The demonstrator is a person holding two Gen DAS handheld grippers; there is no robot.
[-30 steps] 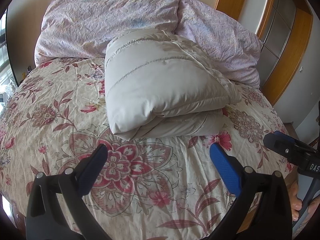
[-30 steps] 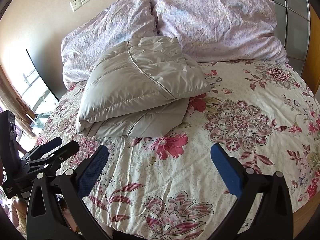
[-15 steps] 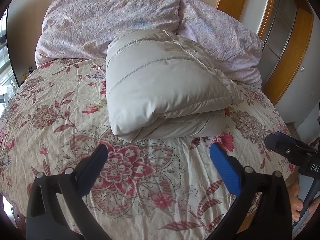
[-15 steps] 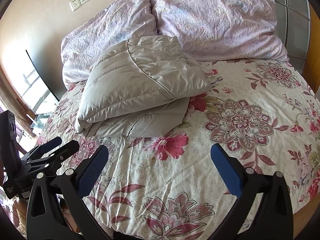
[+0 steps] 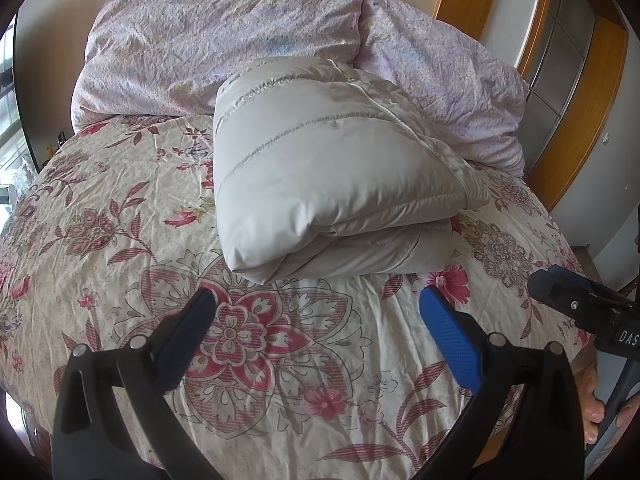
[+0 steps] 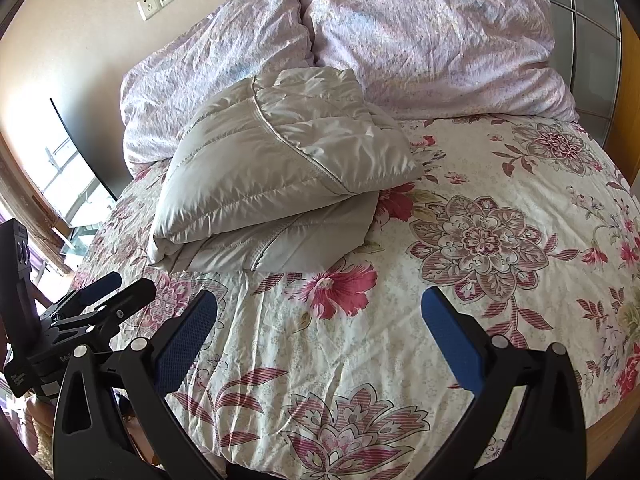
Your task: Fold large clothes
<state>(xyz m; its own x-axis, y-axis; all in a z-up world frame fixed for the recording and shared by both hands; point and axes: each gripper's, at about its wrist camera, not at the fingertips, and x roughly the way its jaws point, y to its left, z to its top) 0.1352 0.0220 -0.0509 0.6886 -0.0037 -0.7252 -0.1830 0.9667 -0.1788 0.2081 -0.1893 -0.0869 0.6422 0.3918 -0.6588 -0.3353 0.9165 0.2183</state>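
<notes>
— Blue pads on both, and nothing between them: the left hand-held gripper (image 5: pixel 316 320) is spread wide over the floral bedspread (image 5: pixel 120 240), and the right hand-held gripper (image 6: pixel 318 318) is just as wide and just as empty.

— Where's the jacket?

— Straight ahead of both, well apart from the fingertips. The grey padded jacket (image 5: pixel 320 172) lies folded in a thick bundle near the head of the bed, its far edge resting against the lilac pillows (image 6: pixel 400 40). Its long axis runs across, left to right.

— Which side is nearer?

— I'd judge the left; the fold's near corner points toward it. From the right view it sits ahead and to the left.

— And the room?

— Wooden frames to the right, a wall socket (image 6: pixel 146 8) above the pillows, a bright window on the left.
</notes>
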